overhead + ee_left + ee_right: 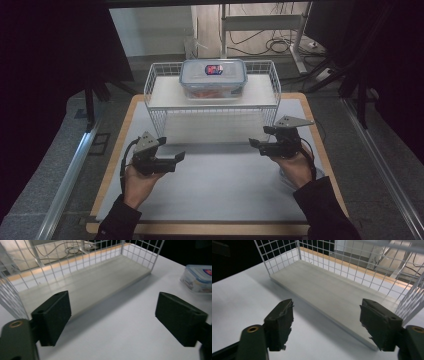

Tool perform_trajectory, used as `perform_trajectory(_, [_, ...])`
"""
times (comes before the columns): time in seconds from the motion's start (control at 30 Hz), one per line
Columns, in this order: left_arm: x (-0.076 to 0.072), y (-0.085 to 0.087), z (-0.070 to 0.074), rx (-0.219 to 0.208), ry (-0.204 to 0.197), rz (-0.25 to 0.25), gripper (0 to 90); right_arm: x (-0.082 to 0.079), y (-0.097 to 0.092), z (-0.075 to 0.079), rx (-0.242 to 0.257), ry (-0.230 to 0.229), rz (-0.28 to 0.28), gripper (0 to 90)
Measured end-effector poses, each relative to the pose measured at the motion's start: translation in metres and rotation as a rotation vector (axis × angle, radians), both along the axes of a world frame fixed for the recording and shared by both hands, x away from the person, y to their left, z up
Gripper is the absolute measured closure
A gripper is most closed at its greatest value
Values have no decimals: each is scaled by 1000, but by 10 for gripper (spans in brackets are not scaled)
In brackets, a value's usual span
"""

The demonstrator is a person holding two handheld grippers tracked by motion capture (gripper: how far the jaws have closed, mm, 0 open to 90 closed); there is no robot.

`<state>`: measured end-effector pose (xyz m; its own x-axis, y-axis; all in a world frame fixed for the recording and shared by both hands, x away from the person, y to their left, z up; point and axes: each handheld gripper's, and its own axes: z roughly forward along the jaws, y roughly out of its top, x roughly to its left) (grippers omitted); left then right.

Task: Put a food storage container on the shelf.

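Two black two-jaw grippers hover low over one white table [220, 185] with a pale wooden edge, one in each of the person's hands, and both stand with jaws wide apart and nothing between them. In the high view the left gripper [179, 156] sits at the left front of the table and the right gripper [253, 143] at the right, each pointing inward toward the other, well apart. Between and beyond them stands one white wire-mesh shelf rack [155, 115] with two pale boards, an upper one and a lower one on the tabletop. One clear plastic lidded food container with a blue rim [213, 79] rests on the upper board, centred, away from both grippers. From the left gripper view, the left gripper [112, 320] faces the lower board's near edge; the right gripper [327, 323] faces it likewise.
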<state>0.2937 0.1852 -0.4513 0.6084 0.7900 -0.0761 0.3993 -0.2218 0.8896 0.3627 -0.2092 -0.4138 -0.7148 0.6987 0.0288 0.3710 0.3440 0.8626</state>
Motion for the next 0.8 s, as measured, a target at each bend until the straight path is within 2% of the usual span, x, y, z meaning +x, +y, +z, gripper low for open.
perform_trajectory(0.13, [-11, -3, -15, 16, 32, -1, 93, -9, -1, -10, -4, -10, 2, 213])
perform_trajectory(0.23, [-19, -3, -23, 42, 40, -3, 66, -16, 0, -18, -13, -3, 8, 175])
perform_trajectory(0.37, [-31, -5, -34, 82, 32, 6, 48, -26, -1, -29, -26, 7, 9, 143])
perform_trajectory(0.47, [-38, -8, -43, 136, 19, 13, 26, -33, -1, -39, -61, 16, 8, 127])
perform_trajectory(0.57, [-44, -10, -48, 170, 5, 5, 12, -40, -2, -48, -88, 27, 8, 118])
perform_trajectory(0.8, [-46, -11, -53, 175, -7, -2, 0, -49, -5, -59, -102, 75, 22, 116])
